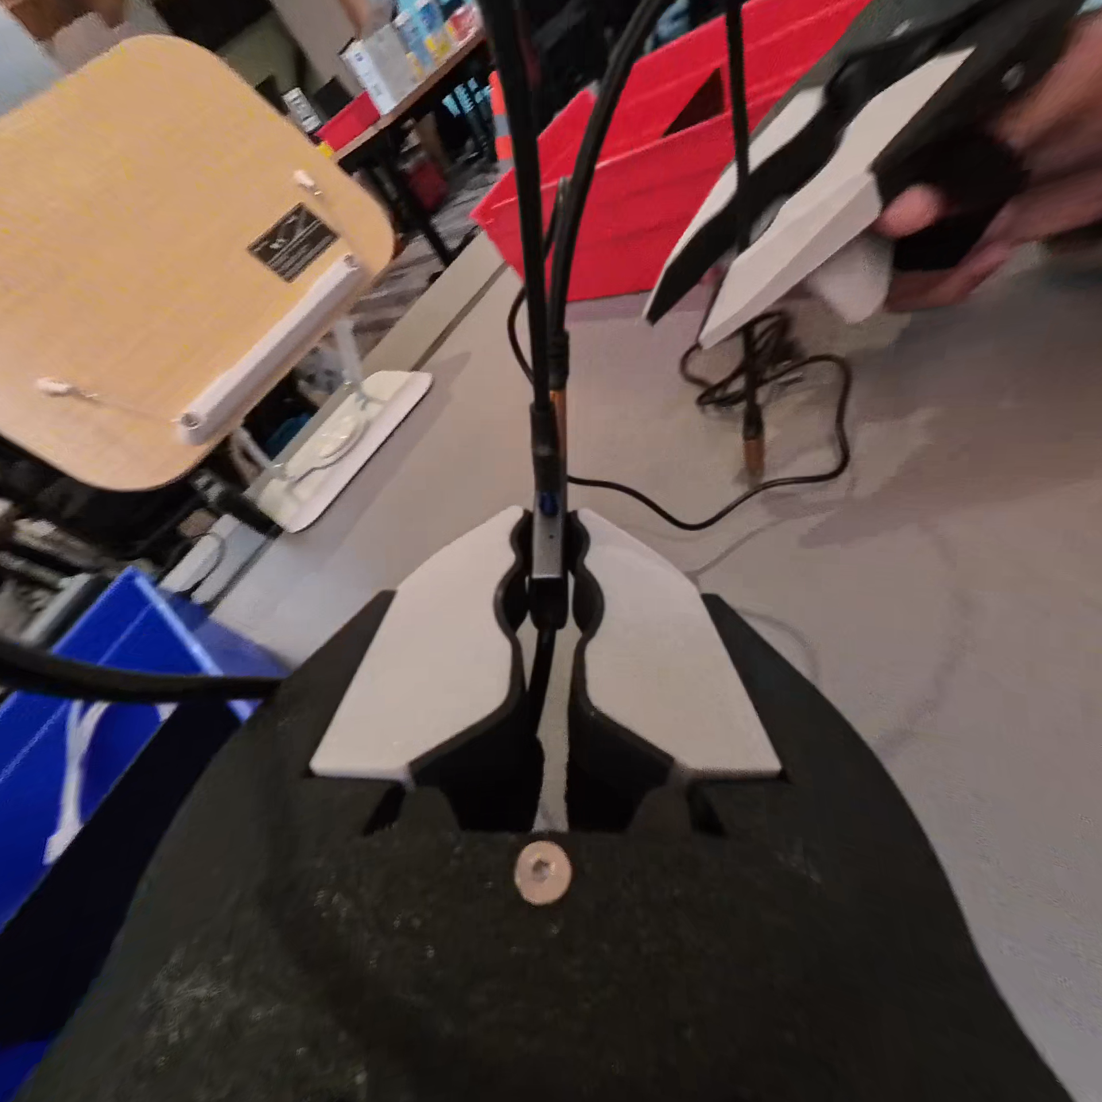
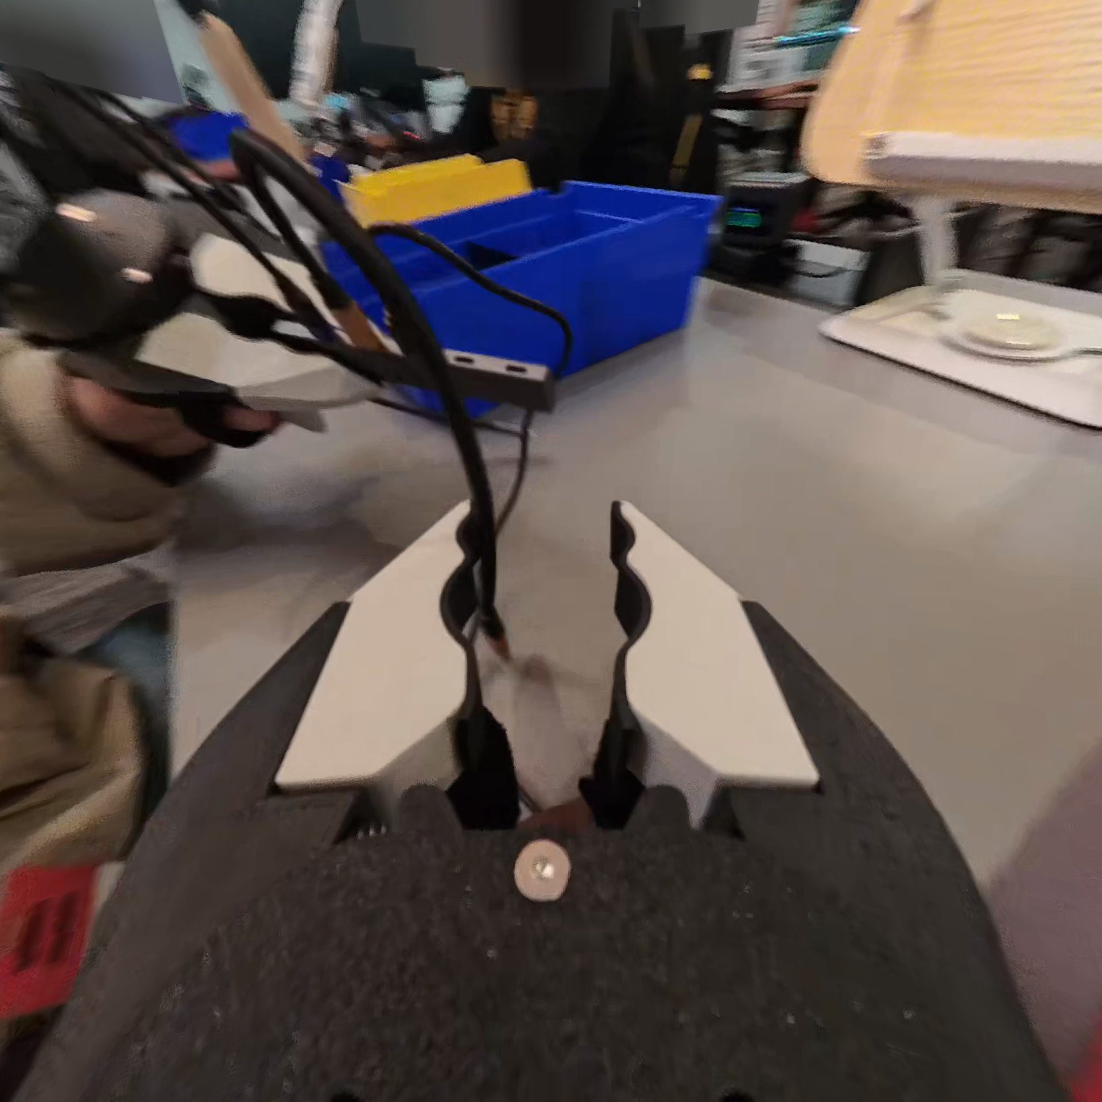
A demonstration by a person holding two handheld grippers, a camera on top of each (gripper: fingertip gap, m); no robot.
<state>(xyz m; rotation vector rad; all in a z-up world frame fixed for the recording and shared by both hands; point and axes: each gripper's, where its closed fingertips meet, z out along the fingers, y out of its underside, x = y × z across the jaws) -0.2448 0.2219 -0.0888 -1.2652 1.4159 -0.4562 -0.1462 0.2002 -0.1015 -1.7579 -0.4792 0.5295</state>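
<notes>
The left gripper [image 1: 545, 525] sits at the centre of the left wrist view, its fingers [image 1: 453, 602] pinched nearly together on a slim grey hub [image 1: 545, 539] that stands upright between the tips; 3 or so black cables [image 1: 531, 179] rise from the hub toward the top of the frame, and a thin one [image 1: 775, 495] trails right across the grey table [image 1: 894, 715]; in the right wrist view the same hub [image 2: 498, 372] shows at centre left, sticking out level from the left fingers, in front of the blue bin [image 2: 596, 280]

The right gripper [image 2: 539, 536] fills the lower centre of its own view, fingers [image 2: 686, 596] spread well apart and holding nothing; a black cable [image 2: 459, 453] droops from the hub past the inner face of the left-hand finger, its copper-tipped plug [image 2: 498, 641] hanging between the 2 fingers, whether touching the table I cannot tell

Risks, as I judge them: the hub is gripped only near the tips, so a tug on the cables could twist it or pull it free; the plug hangs loose and sways, so closing on it off-centre could pinch the cord instead or knock it aside; the coil [image 1: 763, 370] under the right gripper, right of centre in the left view, could snag; both views are blurred, so fine contact is hard to read

A red bin [image 1: 626, 197] sits upper centre, a wooden chair back [image 1: 149, 238] upper left
</notes>
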